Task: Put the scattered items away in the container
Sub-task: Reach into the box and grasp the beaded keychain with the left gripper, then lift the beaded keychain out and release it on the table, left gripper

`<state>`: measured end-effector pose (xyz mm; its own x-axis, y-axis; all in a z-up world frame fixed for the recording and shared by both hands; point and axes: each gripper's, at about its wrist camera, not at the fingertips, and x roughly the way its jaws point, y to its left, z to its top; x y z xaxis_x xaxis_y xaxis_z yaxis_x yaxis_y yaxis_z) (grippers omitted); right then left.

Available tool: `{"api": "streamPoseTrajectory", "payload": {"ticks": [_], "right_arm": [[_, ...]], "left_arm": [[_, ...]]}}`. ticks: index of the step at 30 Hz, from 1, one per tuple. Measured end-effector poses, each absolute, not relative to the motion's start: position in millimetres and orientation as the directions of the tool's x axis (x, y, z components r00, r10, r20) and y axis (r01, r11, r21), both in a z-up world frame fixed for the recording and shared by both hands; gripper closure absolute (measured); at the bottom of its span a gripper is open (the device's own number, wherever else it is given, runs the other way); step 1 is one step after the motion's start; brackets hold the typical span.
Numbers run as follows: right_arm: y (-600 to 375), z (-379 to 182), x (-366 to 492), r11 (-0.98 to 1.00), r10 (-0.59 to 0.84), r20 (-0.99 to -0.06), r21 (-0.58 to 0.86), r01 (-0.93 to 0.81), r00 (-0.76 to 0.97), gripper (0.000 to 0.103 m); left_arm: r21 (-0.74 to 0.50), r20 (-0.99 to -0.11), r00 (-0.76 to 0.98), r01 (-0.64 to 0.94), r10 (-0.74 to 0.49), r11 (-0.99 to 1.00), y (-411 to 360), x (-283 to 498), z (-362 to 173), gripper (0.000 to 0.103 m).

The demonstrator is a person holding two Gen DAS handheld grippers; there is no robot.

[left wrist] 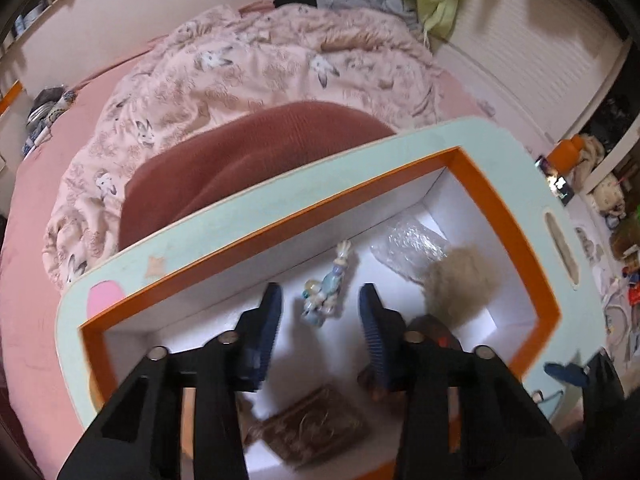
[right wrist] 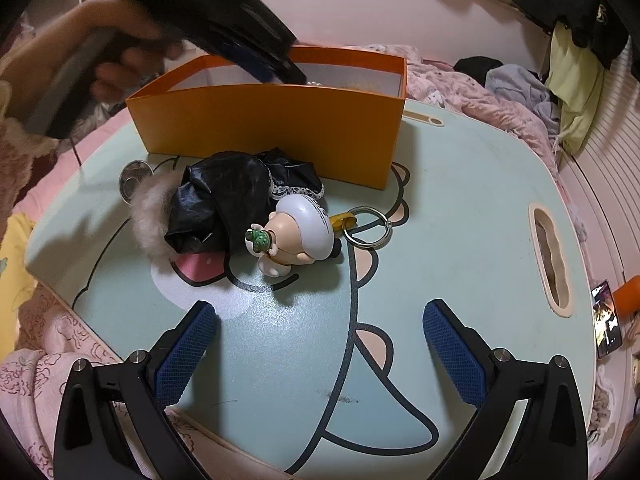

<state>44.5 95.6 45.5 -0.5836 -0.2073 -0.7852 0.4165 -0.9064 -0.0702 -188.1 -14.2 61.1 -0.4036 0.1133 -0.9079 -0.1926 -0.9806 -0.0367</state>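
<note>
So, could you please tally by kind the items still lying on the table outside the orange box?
Figure keychain: 1
Black clothing bundle: 1
Round tin: 1
Total: 3

Matt orange card box [right wrist: 280, 128]; glossy black cloth [right wrist: 216, 200]; shiny plastic figurine [right wrist: 298, 232].

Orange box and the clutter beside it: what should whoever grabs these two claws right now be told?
Left gripper: open, empty, over the orange box.
Right gripper: open, empty, above the table.
Done: small figurine, fur pompom and clear plastic bag lie in the box.
Left: doll keychain, black shiny garment with fur trim and round metal piece, on the table beside the box.
</note>
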Motion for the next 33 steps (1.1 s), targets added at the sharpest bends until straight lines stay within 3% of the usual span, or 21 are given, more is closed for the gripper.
{"api": "streamPoseTrajectory", "payload": {"ticks": [2,5,9,14,19,23,31,33], "right_arm": [[95.6,45.4,44.7,-0.906,-0.207,-0.785,-0.07,0.416,-0.584,0.0],[95.6,45.3,45.1,-0.906,-0.207,-0.785,-0.071,0.417,-0.584,0.0],[95.2,45.2,45.6,-0.906,-0.207,-0.784,-0.072,0.416,-0.585,0.0],[95.4,45.0,45.9,-0.907,-0.207,-0.784,-0.071,0.416,-0.585,0.0],[95.9,45.2,46.0,-0.907,-0.206,-0.784,-0.072,0.415,-0.586,0.0],[96.1,44.9,46.0,-0.907,-0.207,-0.783,-0.072,0.416,-0.586,0.0],[96.4,44.6,46.6,-0.907,-0.207,-0.783,-0.071,0.415,-0.587,0.0],[96.1,44.7,47.0,-0.907,-0.207,-0.783,-0.072,0.415,-0.587,0.0]], "left_arm": [[-0.021,-0.922,-0.377,-0.18,0.089,-0.983,-10.1,-195.9,51.8,0.064],[-0.023,-0.921,-0.381,-0.147,0.078,-0.989,-13.5,-201.2,47.7,0.08],[-0.091,-0.902,-0.409,-0.132,0.138,-0.987,-25.2,-192.1,59.8,0.08],[-0.187,-0.815,-0.522,-0.176,0.252,-0.967,-40.9,-148.0,108.8,0.08],[-0.188,-0.731,-0.612,-0.244,0.301,-0.951,-47.4,-70.0,138.4,0.08],[-0.252,-0.731,-0.59,-0.236,0.344,-0.939,-48.4,-30.6,107.3,0.08],[-0.211,-0.805,-0.534,-0.148,0.257,-0.966,-36.6,-35.8,39.5,0.08],[-0.227,-0.8,-0.542,-0.125,0.258,-0.966,-39.4,-33.3,35.4,0.075]]}}
